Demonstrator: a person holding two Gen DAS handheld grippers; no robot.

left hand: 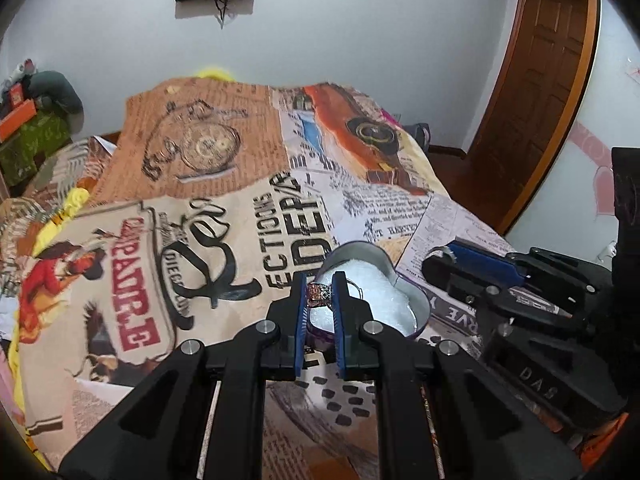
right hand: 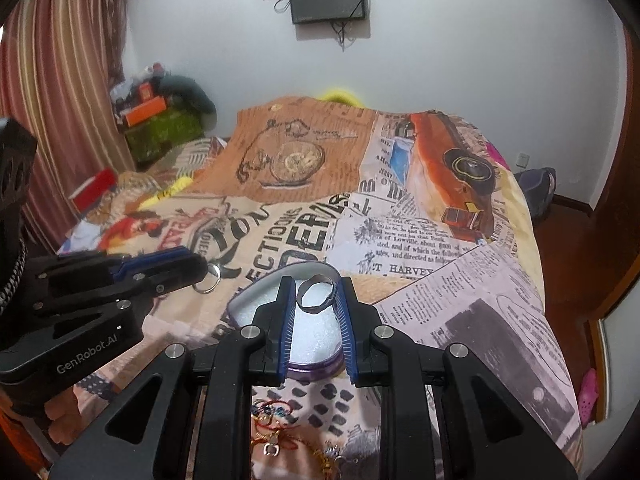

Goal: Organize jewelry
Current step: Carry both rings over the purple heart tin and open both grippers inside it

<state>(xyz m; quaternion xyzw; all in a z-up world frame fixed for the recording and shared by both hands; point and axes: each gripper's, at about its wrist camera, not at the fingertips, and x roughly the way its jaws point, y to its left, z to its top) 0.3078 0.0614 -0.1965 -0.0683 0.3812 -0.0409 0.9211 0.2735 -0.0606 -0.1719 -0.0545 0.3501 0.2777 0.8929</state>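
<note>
A heart-shaped tin [left hand: 416, 300] lined with white padding sits on the printed bedspread; it also shows in the right wrist view [right hand: 256, 296]. My left gripper [left hand: 322, 292] is shut on a ring with a coppery patterned top [left hand: 318, 294], held over the tin's near left edge; the ring [right hand: 208, 280] hangs from its tip in the right wrist view. My right gripper [right hand: 316, 294] is shut on a plain silver band [right hand: 314, 300], held over the tin's padding. In the left wrist view the right gripper [left hand: 440, 258] comes in from the right.
A tangle of chains and red-thread jewelry [right hand: 280, 436] lies on the bedspread under my right gripper. The bed edge [right hand: 552, 320] drops to a wooden floor on the right. Boxes and clutter [right hand: 160, 120] stand by the curtain at far left.
</note>
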